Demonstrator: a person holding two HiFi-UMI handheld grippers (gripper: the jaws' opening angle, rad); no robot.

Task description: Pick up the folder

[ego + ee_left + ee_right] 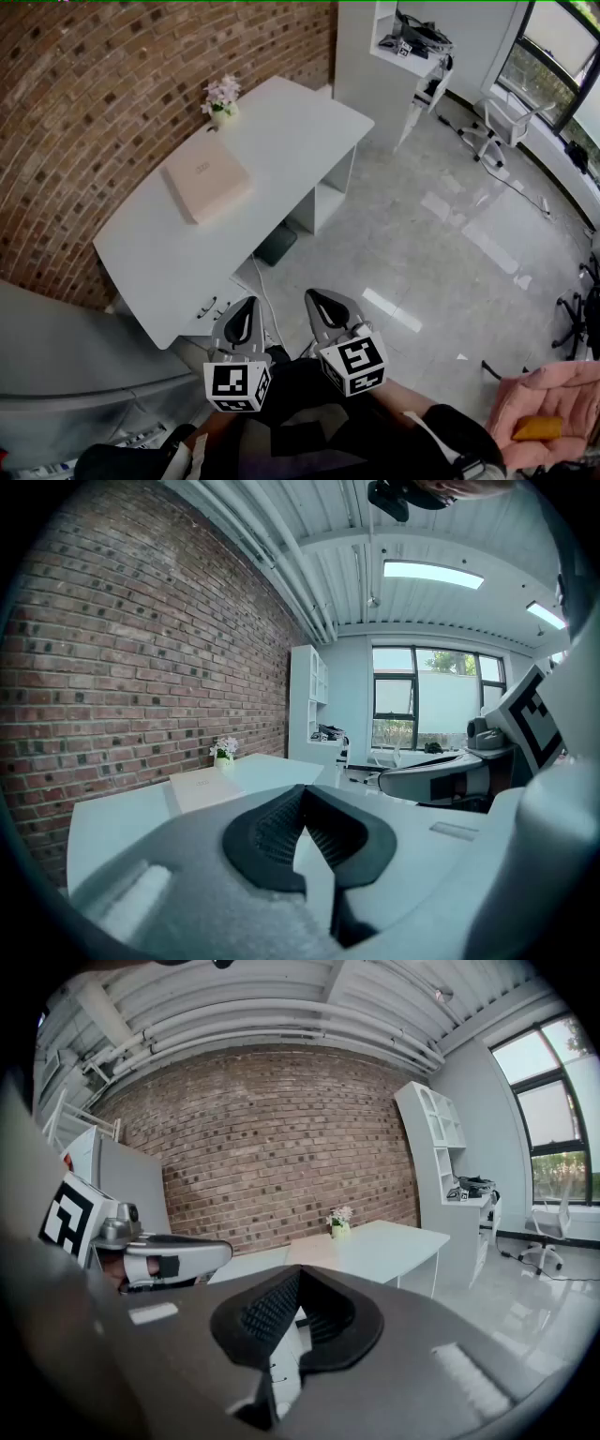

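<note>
A pale pink folder (207,180) lies flat on the white desk (169,253) against the brick wall; it also shows in the left gripper view as the folder (202,787) and in the right gripper view as the folder (309,1249). My left gripper (246,306) and right gripper (321,298) are held side by side close to the person's body, well short of the desk. Both are shut with nothing between their jaws. The left gripper (302,794) and right gripper (298,1277) point toward the desk, slightly downward.
A small vase of flowers (222,100) stands on the desk beyond the folder. A white shelf unit (394,56) stands past the desk's far end. An office chair (497,127) is by the windows, a grey cabinet (66,366) at the left, a pink cushion (553,412) at the lower right.
</note>
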